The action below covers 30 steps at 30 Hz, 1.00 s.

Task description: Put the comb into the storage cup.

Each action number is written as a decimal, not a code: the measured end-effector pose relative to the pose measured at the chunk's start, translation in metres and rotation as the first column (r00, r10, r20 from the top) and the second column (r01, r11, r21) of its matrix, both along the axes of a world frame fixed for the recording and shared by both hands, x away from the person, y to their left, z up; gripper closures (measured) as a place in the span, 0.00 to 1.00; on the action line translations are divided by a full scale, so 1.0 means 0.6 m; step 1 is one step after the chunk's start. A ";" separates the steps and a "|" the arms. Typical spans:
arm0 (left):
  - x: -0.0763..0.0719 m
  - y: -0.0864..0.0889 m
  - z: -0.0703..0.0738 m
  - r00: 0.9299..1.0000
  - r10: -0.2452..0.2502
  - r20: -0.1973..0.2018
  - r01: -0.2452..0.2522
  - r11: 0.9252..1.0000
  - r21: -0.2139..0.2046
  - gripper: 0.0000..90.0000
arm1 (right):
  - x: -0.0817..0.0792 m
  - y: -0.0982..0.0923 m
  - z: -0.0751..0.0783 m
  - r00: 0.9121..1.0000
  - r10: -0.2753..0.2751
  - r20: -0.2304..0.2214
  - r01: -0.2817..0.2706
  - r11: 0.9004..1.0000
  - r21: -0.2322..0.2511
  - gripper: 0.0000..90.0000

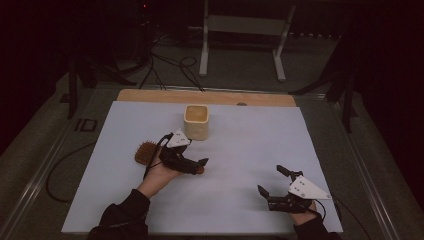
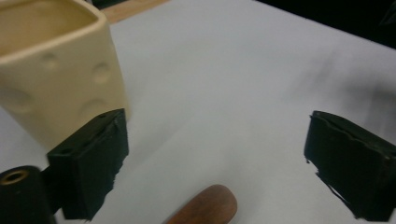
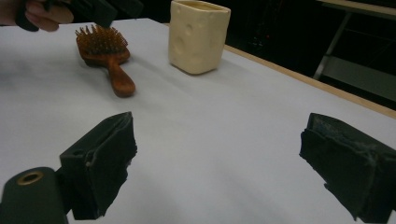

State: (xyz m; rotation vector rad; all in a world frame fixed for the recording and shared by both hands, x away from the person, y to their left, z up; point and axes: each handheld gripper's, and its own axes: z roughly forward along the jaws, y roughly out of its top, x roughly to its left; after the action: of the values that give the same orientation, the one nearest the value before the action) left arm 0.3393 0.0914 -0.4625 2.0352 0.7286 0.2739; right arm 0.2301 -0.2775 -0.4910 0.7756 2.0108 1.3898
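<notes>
Reaching left claw (image 1: 192,162) over hairbrush (image 3: 105,58) lying mid-worktop toward left edge, handle tip between my released jaws, not gripped. Right claw (image 1: 274,182) idling released near front edge. Risks: round handle rolling out sideways; knuckles bumping cream cup (image 1: 196,121) behind.

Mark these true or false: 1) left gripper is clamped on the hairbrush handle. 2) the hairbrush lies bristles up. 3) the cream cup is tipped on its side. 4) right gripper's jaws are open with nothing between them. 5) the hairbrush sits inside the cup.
1) False. The left gripper is open; the handle tip of the hairbrush lies between and below its jaws, not pressed by the pads.
2) True. Its bristles point up in the right gripper view.
3) False. The cup stands upright, mouth up.
4) True. The right gripper is open over the bare white sheet.
5) False. It lies on the sheet beside the cup.
</notes>
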 end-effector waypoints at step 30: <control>0.021 -0.037 -0.055 0.993 0.073 -0.094 -0.063 0.992 0.108 0.84 | 0.001 0.000 0.000 1.000 0.009 -0.004 -0.009 1.000 0.008 0.11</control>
State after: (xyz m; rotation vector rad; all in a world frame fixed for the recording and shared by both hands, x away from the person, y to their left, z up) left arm 0.3516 0.0691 -0.4953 2.1373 0.8616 0.2579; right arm 0.2306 -0.2777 -0.4909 0.7745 2.0147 1.4032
